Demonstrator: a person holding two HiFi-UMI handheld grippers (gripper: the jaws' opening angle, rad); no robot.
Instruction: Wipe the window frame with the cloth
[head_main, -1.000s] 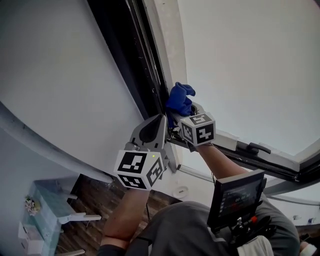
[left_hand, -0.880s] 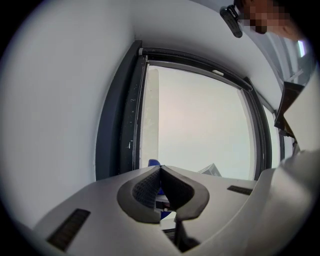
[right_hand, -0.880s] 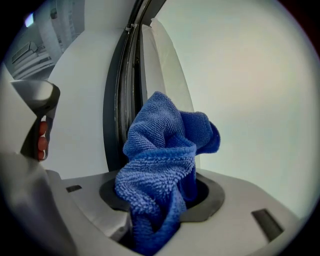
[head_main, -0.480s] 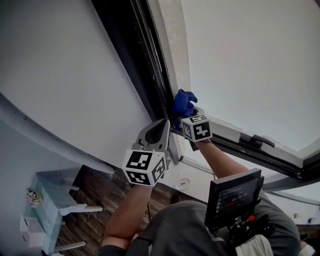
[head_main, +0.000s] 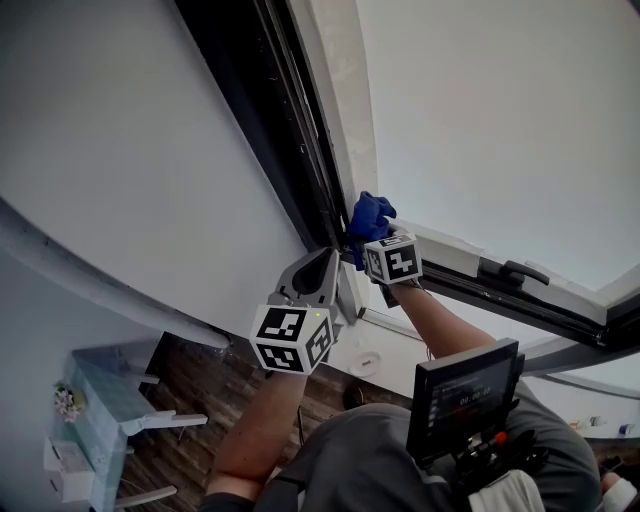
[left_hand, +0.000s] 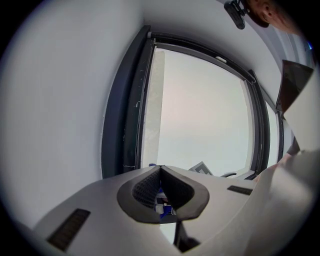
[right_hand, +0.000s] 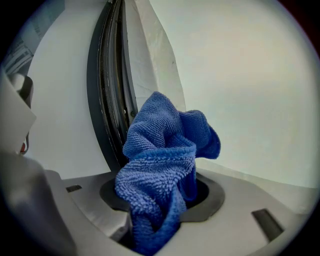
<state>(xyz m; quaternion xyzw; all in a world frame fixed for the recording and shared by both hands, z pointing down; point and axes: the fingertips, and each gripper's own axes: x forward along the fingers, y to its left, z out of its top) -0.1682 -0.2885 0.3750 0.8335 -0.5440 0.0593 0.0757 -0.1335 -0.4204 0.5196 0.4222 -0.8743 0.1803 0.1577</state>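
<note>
one terry cloth (right_hand: 160, 170) (bunched), ribbed dark frame (right_hand: 106, 100)

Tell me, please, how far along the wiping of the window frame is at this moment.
Done: the blue terry cloth is clamped in the right gripper and appears to sit against the dark window frame near a corner. In hand: wiping that spot. Left: the long run of frame beyond it; no cleaned stretch can be told apart. The left gripper is shut, empty and beside the frame.
</note>
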